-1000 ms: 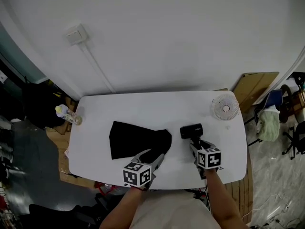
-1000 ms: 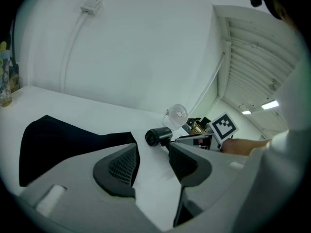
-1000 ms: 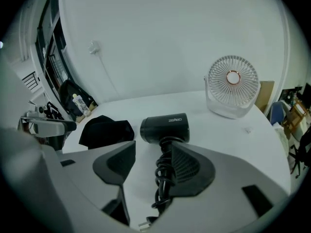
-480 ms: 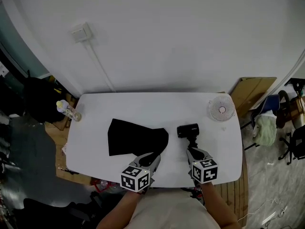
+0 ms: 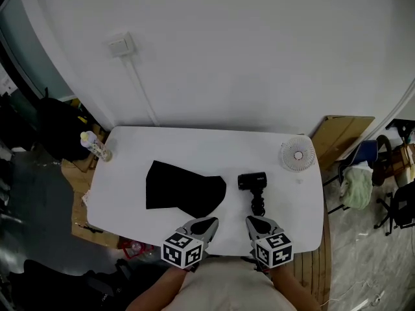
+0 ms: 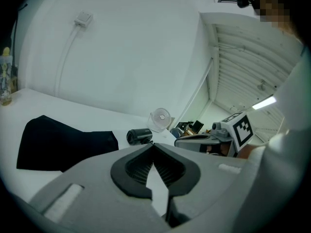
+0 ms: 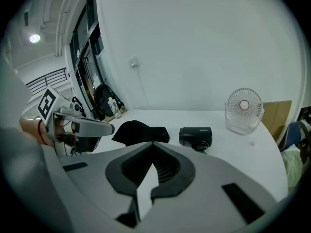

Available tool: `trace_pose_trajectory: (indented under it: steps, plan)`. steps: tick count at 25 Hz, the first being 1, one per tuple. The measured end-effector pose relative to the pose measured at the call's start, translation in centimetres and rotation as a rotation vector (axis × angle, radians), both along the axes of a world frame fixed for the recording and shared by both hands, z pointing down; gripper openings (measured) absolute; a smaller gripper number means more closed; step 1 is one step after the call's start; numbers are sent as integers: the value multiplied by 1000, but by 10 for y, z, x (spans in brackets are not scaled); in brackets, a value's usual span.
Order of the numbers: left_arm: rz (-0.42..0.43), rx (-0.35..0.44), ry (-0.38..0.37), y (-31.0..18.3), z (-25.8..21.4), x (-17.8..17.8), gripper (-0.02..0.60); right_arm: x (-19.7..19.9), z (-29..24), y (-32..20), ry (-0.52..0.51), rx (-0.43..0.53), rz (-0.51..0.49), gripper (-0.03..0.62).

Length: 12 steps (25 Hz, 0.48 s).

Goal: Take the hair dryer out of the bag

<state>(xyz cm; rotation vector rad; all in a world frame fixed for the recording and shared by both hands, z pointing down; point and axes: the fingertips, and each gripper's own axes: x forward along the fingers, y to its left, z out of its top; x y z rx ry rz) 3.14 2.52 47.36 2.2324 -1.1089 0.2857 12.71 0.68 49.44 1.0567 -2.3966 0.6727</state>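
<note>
The hair dryer (image 5: 253,183) lies on the white table (image 5: 194,141), just right of the flat black bag (image 5: 183,190) and clear of it; the left gripper (image 5: 207,223) and right gripper (image 5: 252,221) hover at the near edge; their jaws have just been closing and now meet, nothing between them.

— Any print to read?
— One short white word on the hair dryer's (image 7: 195,135) barrel, just ahead of the right hand-held gripper (image 7: 153,145). It is too small to make out.
— And the marker cubes (image 5: 185,251)?
— Only black-and-white square patterns, no letters. The bottle's (image 5: 96,147) label is blurred.
</note>
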Motion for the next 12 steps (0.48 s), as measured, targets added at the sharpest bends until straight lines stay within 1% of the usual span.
trace_pose_trajectory:
  steps: [6, 12]
  plan:
    - [25, -18, 0, 19, 4, 12, 15, -1, -8, 15, -11, 6, -38, 15]
    - [26, -12, -14, 20, 2, 14, 15, -1, -12, 20, -20, 12, -56, 15]
